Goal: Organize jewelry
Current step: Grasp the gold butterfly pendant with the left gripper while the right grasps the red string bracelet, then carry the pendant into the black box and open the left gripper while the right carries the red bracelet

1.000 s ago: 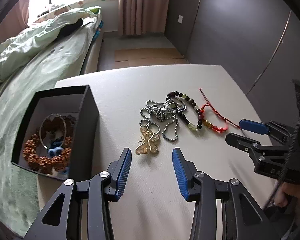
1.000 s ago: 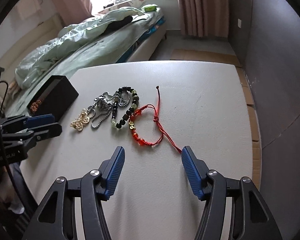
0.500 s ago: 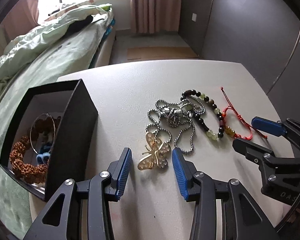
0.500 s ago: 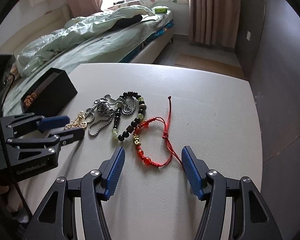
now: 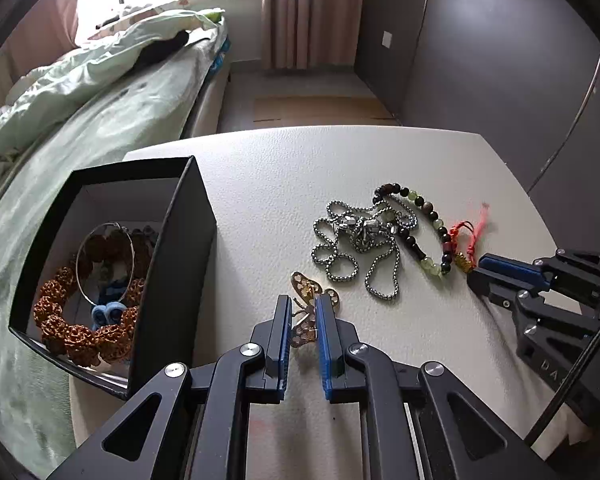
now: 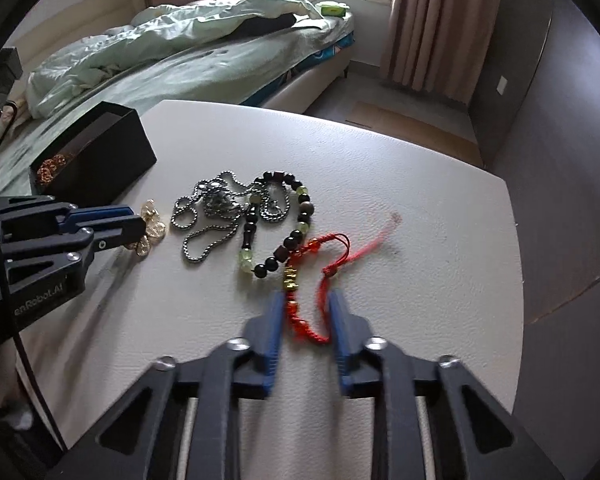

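**Ana:** On the worktop (image 5: 380, 160), what has the left hand-held gripper (image 5: 303, 312) got?

**Ben:** A gold butterfly brooch (image 5: 306, 312). Its blue pads are clamped on the brooch's near wing; the far wing sticks out past the tips and lies on the white surface.

**Ana:** And the right hand-held gripper (image 6: 305, 312)?

**Ben:** Its jaws are closing, with the near loop of the red cord bracelet (image 6: 304, 320) between them. That part is blurred, so I cannot tell whether the pads press on the cord; a narrow gap shows on each side. The bracelet's loose tail trails away to the right across the worktop.

**Ana:** What lies between the two pieces?

**Ben:** A silver chain necklace (image 5: 356, 240), bunched in loops, and a bead bracelet (image 5: 420, 220) of dark and pale green beads. Chain and beads overlap at their far ends, and the bead bracelet touches the red one.

**Ana:** Where is the box?

**Ben:** A black box (image 5: 180, 248) stands open at the worktop's left edge, just beside the left gripper. Inside are a brown knobbly bead bracelet (image 5: 80, 332), a thin metal hoop (image 5: 104, 264) and something small and blue. A bed (image 6: 180, 48) with pale green covers lies beyond.
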